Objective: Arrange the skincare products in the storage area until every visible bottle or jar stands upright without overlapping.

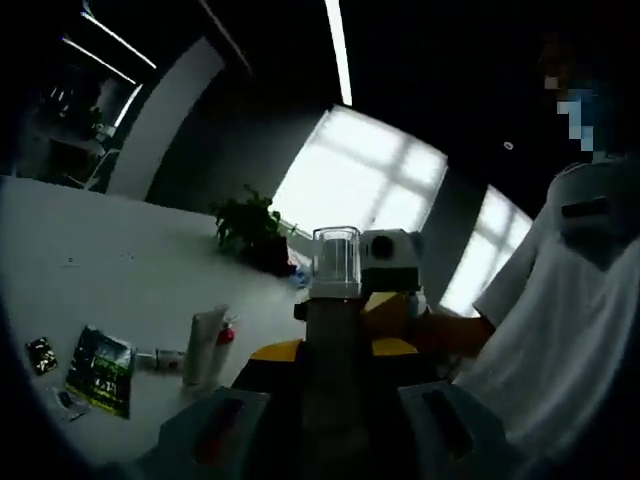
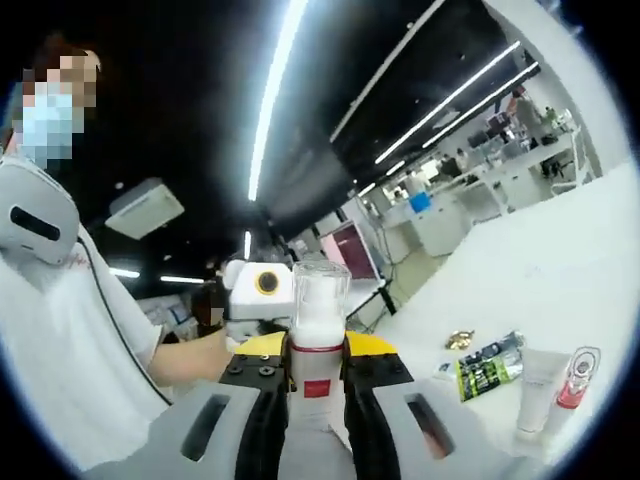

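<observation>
In the left gripper view, the pump bottle (image 1: 335,330) is lit from behind, so its body reads as a dark column and no label can be told; its base is hidden between the jaws at 6 o'clock. At 8 o'clock, the print on the green sachet (image 1: 101,370) is too small to read, and the small dark packet (image 1: 41,354) beside it cannot be identified.

In the right gripper view, the white tube (image 2: 538,390) and the red-capped bottle (image 2: 574,378) at 4 o'clock are cut off near the edge, labels illegible.
</observation>
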A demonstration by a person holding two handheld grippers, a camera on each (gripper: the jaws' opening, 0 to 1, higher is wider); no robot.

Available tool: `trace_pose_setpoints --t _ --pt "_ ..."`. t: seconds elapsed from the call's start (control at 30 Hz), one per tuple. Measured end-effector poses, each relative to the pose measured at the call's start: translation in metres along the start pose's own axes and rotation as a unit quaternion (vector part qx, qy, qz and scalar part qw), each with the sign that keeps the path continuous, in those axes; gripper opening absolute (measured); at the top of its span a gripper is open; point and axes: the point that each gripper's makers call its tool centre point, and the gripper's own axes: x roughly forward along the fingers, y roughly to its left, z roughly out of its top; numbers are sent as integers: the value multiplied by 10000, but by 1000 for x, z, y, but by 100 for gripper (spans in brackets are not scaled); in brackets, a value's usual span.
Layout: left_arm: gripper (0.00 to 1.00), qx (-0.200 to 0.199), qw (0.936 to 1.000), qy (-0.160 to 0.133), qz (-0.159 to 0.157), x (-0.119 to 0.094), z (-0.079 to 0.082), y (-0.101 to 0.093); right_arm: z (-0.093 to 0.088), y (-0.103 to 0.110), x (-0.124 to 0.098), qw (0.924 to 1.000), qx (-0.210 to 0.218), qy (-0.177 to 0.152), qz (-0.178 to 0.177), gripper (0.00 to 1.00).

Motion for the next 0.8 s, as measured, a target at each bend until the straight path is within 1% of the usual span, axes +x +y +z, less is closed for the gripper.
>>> trace_pose_setpoints --t 0.07,0.13,0.17,0.2,0.3,0.33,0.4,0.43,0.47,0.53,0.57,0.6,0.63,0.73,0.8 --pt "25 75 9996 -6 267 1 0 6 0 -8 1 9997 -60 46 -244 20" --pt "25 186 9974 -34 693 3 0 17 -1 -21 2 9973 -31 111 -720 20" --pt "25 334 9962 -45 800 4 2 20 0 -24 2 9962 -58 101 -866 20" --pt "25 488 9944 -24 942 4 2 23 1 -30 3 9938 -102 88 -1106 20" --pt "24 806 9867 95 1410 4 3 34 1 -39 5 9877 -189 134 -1543 20" --pt "24 905 9825 122 1625 5 4 39 2 -41 6 9860 -254 145 -1645 20" --pt "24 1091 9753 181 1911 7 3 44 1 -44 8 9815 -322 195 -1879 20" --pt "23 1179 9683 213 2192 6 3 51 0 -48 10 9786 -356 218 -2013 20" --pt "23 1185 9618 147 2464 9 3 53 0 -50 11 9775 -354 205 -2070 20" --pt "22 1162 9543 175 2748 11 -1 56 -2 -54 13 9760 -261 220 -2149 20" --pt "22 1169 9493 178 2912 11 -3 59 -3 -56 12 9747 -216 216 -2215 20" --pt "21 1084 9480 162 2988 11 -4 60 -5 -56 12 9731 -145 201 -2291 20" --pt "21 976 9481 122 3022 11 -6 60 -6 -56 12 9721 -171 197 -2330 20" --pt "21 937 9489 85 3014 10 -6 59 -7 -53 12 9705 -288 204 -2385 20" --pt "21 889 9506 91 2972 8 -8 59 -8 -53 11 9707 -289 228 -2373 20"
